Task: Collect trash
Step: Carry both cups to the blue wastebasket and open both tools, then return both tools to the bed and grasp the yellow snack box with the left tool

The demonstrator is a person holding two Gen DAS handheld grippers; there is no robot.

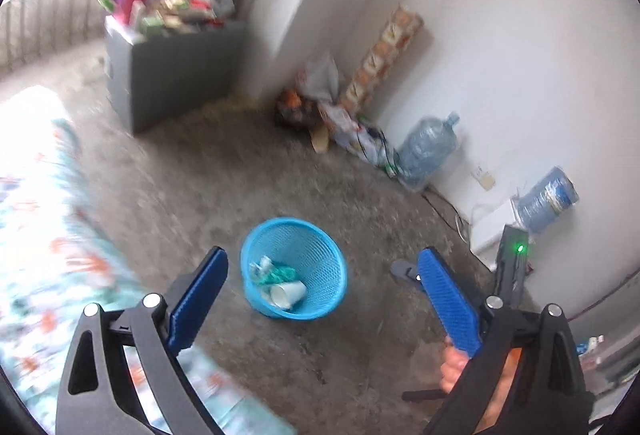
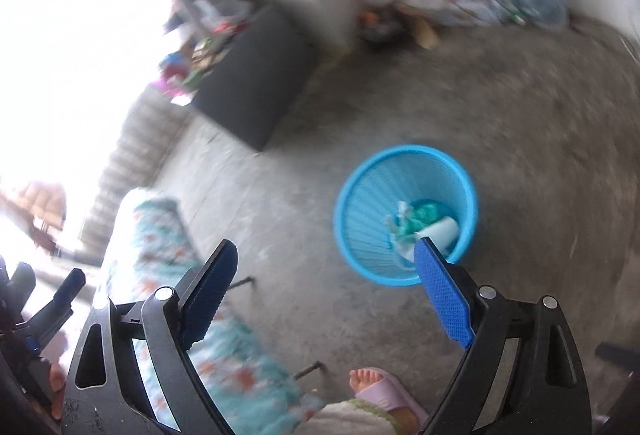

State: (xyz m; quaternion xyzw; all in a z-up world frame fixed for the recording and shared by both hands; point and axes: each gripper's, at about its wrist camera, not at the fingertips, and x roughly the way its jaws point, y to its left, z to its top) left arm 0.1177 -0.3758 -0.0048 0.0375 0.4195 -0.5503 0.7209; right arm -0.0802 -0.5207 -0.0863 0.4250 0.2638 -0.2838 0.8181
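Blue-padded left gripper (image 1: 322,277) and right gripper (image 2: 326,259): jaws wide, nothing between. Round sky-blue plastic mesh wastebasket (image 1: 316,235) stands upright on bare grey concrete floor (image 1: 224,171), containing white paper cup (image 1: 289,293), crumpled teal wrapper (image 1: 276,274), white scraps. Floral mattress (image 2: 160,231) nearby.
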